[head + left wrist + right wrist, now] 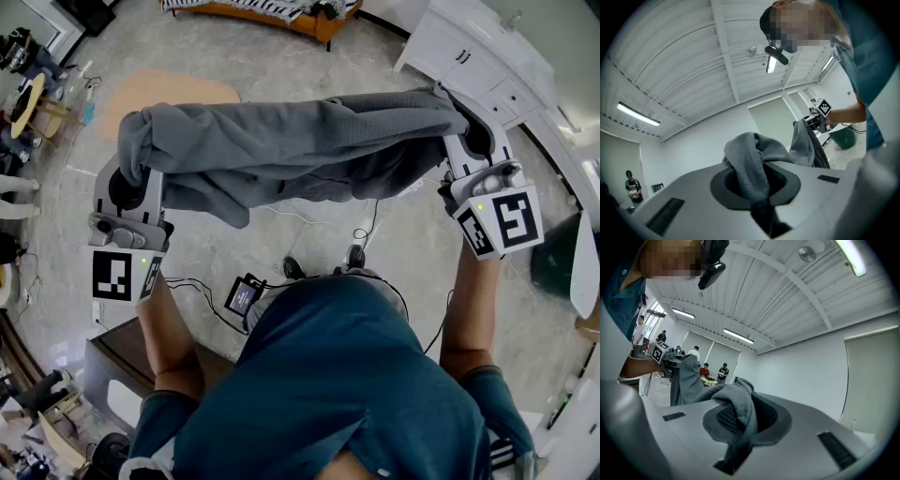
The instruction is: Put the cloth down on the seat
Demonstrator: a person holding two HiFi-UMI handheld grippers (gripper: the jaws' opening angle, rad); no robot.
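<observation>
A grey cloth (291,145) hangs stretched between my two grippers, held up at chest height over the floor. My left gripper (133,159) is shut on the cloth's left end, which bunches over its jaws. My right gripper (461,117) is shut on the right end. In the left gripper view the cloth (752,161) runs down into the closed jaws, and the right gripper (818,114) shows beyond with cloth draped from it. The right gripper view shows a cloth fold (738,411) pinched the same way, with the left gripper (665,356) far off. Both views point up at the ceiling.
A wooden bench with a patterned cushion (281,9) stands at the far end of the floor. White cabinets (487,56) line the right, and a dark green bin (553,258) stands below them. A small device with cables (244,295) lies by the person's feet. Dark brown furniture (122,361) is near left.
</observation>
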